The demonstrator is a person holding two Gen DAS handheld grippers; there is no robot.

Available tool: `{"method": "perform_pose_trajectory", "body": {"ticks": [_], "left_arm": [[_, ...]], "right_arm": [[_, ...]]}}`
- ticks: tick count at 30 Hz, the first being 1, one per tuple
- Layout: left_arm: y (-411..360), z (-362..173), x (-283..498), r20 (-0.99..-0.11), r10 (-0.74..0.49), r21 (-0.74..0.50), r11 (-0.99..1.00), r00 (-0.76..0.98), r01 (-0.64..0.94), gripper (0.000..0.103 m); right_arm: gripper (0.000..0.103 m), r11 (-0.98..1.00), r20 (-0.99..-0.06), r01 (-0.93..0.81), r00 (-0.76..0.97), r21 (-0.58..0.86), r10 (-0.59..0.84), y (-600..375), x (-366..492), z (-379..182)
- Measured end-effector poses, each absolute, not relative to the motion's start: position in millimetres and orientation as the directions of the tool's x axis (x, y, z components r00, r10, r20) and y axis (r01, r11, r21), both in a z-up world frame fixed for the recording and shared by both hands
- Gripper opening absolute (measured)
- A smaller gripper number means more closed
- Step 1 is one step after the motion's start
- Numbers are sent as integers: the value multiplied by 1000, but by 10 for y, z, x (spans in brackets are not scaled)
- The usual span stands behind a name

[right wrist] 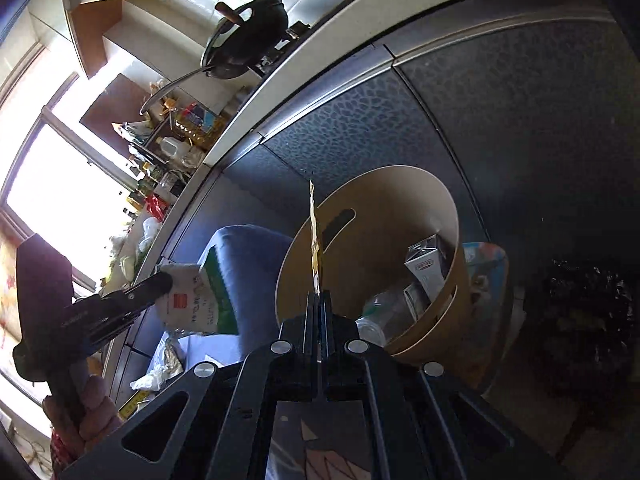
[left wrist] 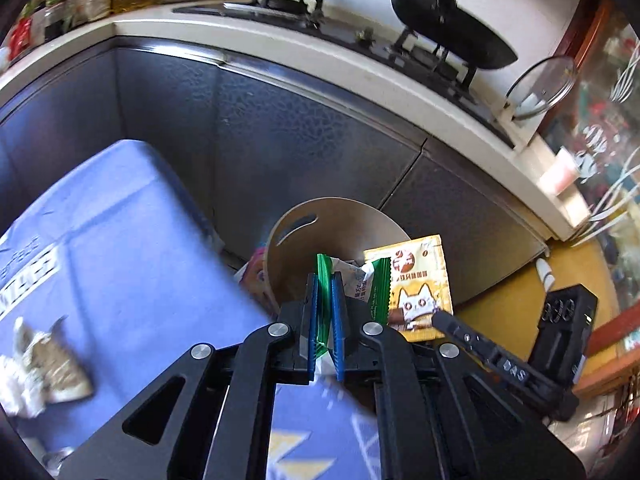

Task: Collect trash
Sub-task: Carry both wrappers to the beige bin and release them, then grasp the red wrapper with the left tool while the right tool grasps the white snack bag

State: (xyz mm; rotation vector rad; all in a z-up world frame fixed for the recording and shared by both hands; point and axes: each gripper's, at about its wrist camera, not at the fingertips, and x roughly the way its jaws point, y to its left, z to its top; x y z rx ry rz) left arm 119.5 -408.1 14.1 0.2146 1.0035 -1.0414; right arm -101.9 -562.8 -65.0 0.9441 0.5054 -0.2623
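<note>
Right claw (left wrist: 438, 317) pinches yellow cat-print sachet (left wrist: 420, 280), its writing unreadable.

A kitchen with dark textured cabinet doors (left wrist: 280, 128) under a pale countertop (left wrist: 360, 76), black woks (left wrist: 448, 28) on the stove, a yellow floor (left wrist: 500, 308), and a bright window (right wrist: 48, 168).

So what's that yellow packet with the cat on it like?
The packet is a flat, shiny yellow sachet with a white cartoon cat, a brown round logo and brown print. The right tool is shut on its lower edge, holding it upright over the bin. Edge-on it looks paper-thin. It sits beside a green wrapper.
</note>
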Motion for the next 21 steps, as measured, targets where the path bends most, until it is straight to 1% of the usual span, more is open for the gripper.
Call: {"method": "perform_pose_trajectory", "body": {"ticks": [1,2,3,4,5,7,11,17,21], "left_arm": [[-4216,58,1196,-783,-610,-287,530,124,798,10],[-4302,-18,1203,-790,-600,-280,537,126,796,23],[-4383,-87,1201,-797,-589,-272,547,133,792,34],[-4460,-139,1201,-804,-576,-259,562,148,786,57],[-4490,-176,1191,-804,-570,-241,576,172,781,59],[-4523,-204,1165,-804,-566,-229,578,183,783,59],[-4316,-146,1098,-796,-580,-253,581,175,774,59],[-3591,-7,749,-759,-620,-255,566,201,784,59],[-3011,5,492,-751,-621,-244,576,223,780,59]], "right_arm": [[4,564,-531,437,847,700,3,-5658,-993,-689],[9,562,-539,443,843,699,5,-5679,-989,-727],[33,556,-546,446,838,701,15,-5706,-961,-767],[50,546,-546,448,838,708,20,-5735,-951,-804],[59,536,-546,464,838,705,-6,-5753,-980,-815],[59,546,-538,461,843,700,-21,-5743,-1004,-799],[59,546,-513,445,858,710,-34,-5743,-1058,-752],[58,559,-463,371,886,742,27,-5567,-1110,-628],[55,589,-453,315,886,744,98,-5309,-1038,-546]]}}
